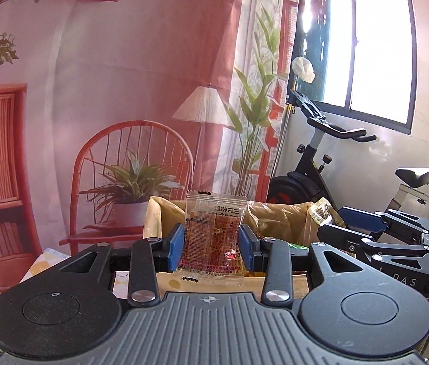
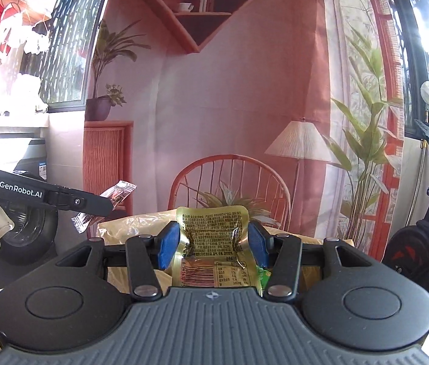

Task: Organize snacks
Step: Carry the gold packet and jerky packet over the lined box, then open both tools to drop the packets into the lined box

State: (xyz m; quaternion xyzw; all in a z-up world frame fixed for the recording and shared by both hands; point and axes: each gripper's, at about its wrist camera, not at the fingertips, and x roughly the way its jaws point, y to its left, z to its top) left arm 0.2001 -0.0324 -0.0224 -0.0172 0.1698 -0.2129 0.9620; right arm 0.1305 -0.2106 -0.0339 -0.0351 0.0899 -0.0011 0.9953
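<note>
Backdrop cloth point(image 1: 123, 91) printed with a red wicker chair, lamp and plants fills the far wall; an exercise bike point(image 1: 336, 164) stands at three o'clock under a bright window.

Nearer, at the centre of both wrist views, sits an open cardboard box point(image 1: 159, 213) lined with crinkled brown plastic. It looks like the snack container, though whether snacks go in or come out cannot be told. A scrap of green wrapper shows just inside its near edge, so it seems to hold at least something more.

Both grippers are raised in front of the box, each loaded. The left gripper point(image 1: 211, 243) pinches a clear packet point(image 1: 214, 234) of reddish-brown snack upright between its blue pads point(image 1: 175, 243), at twelve o'clock from its camera. The right gripper point(image 2: 211, 245) squeezes a gold foil packet point(image 2: 212, 237), printed label facing the camera, its sides crumpled by the pads.

Judged from this, the sorting is mid-way: two packets are in hand and not yet set down, and the box contents are mostly hidden.
</note>
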